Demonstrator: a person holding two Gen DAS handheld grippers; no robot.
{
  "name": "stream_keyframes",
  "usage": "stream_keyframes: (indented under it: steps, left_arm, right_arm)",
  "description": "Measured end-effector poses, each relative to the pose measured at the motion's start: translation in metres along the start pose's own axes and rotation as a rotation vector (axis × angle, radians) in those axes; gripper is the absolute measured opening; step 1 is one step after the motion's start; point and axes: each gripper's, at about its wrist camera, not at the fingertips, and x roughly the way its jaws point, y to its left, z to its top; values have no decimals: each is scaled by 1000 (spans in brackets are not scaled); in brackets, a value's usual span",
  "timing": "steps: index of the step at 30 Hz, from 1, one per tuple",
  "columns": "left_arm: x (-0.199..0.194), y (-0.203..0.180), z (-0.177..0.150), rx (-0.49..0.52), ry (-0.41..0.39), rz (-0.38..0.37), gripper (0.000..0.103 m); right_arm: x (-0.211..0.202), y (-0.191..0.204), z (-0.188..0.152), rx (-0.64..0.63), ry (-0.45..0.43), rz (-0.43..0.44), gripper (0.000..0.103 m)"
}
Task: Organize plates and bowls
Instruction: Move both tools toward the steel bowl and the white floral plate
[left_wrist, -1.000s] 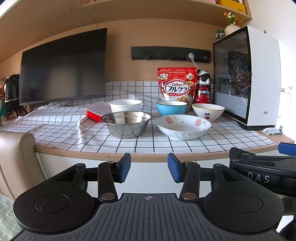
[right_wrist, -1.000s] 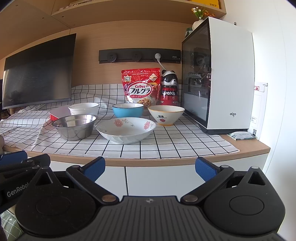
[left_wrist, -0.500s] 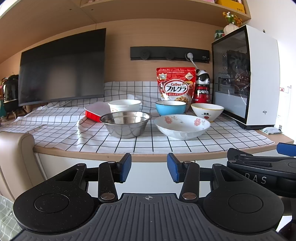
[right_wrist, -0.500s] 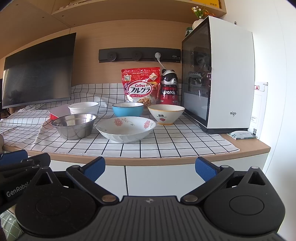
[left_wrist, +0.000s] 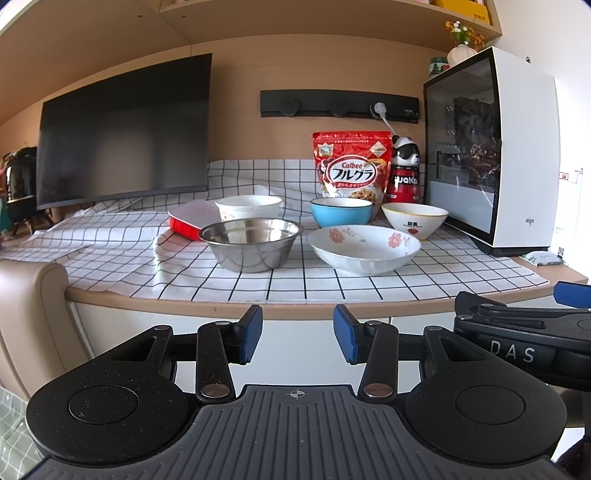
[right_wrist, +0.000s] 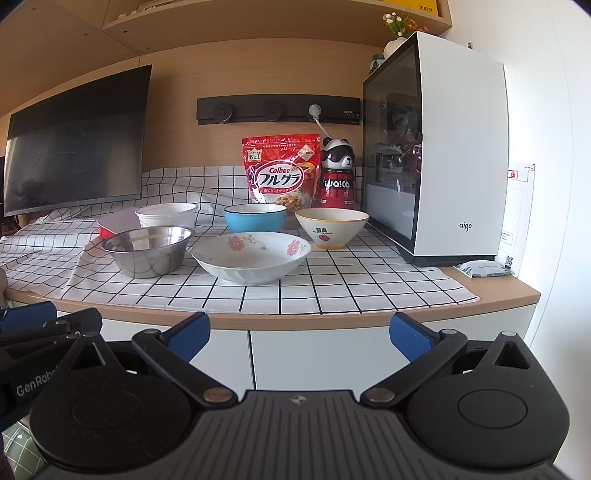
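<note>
Black plastic left gripper (left_wrist: 297, 334) and right gripper (right_wrist: 299, 336), blue ribbed pads (right_wrist: 410, 336), brass pivot screws, "DAS"/"GenRobo" lettering.

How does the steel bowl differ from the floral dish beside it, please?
The steel bowl is shiny bare metal, while the floral dish is white with red flowers. The steel bowl is deeper and narrower; the floral dish is shallower and wider. Both stand upright, empty, side by side on the checked cloth.

The near-left bowl (left_wrist: 250, 243) is shiny polished metal, and the flowered dish (left_wrist: 364, 249) beside it looks like glossy glazed ceramic. Checked cloth (left_wrist: 110, 254) covers the matt wood worktop (left_wrist: 576, 275).
</note>
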Motion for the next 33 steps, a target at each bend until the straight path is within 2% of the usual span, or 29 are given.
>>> stream_keyframes:
  steps: [2, 5, 7, 9, 10, 13, 14, 16, 17, 20, 22, 26, 29, 31, 33]
  left_arm:
    - [3, 2, -1, -6, 0, -6, 48]
    - [15, 10, 3, -11, 0, -27, 51]
    - [30, 20, 12, -26, 20, -74, 51]
    - [53, 39, 23, -113, 68, -195, 51]
    - [66, 53, 28, -190, 106, -283, 51]
    - [109, 96, 28, -485, 222, -539, 51]
    - [121, 107, 25, -571, 244, -594, 51]
    - [136, 122, 25, -645, 282, -586, 51]
    - [139, 127, 28, -633, 274, -561, 51]
    - [140, 137, 47, -505, 245, -501, 50]
    - [137, 152, 66, -443, 258, -458, 50]
    - [133, 190, 102, -367, 369, -484, 50]
    - [132, 213, 128, -300, 438, -408, 50]
    - [136, 229, 138, -304, 507, -404, 50]
    - [141, 242, 142, -363, 581, -405, 50]
  right_arm:
    - [1, -1, 0, 5, -12, 4, 103]
    - [1, -1, 4, 14, -83, 16, 103]
    - [8, -1, 12, 10, -118, 18, 103]
    - [25, -5, 25, 34, -93, 47, 103]
    - [32, -6, 30, 50, -75, 63, 103]
    - [55, -10, 42, 83, -48, 100, 103]
    - [62, -9, 44, 86, -46, 109, 103]
    - [79, -3, 49, 89, -31, 118, 103]
    - [86, 2, 50, 97, -19, 127, 103]
    - [109, 15, 59, 161, 44, 151, 103]
    - [121, 30, 70, 179, 112, 163, 103]
    - [125, 61, 106, 164, 206, 153, 103]
    - [118, 76, 130, 159, 262, 107, 103]
    - [112, 78, 140, 181, 295, 75, 103]
    - [105, 77, 151, 212, 334, 50, 103]
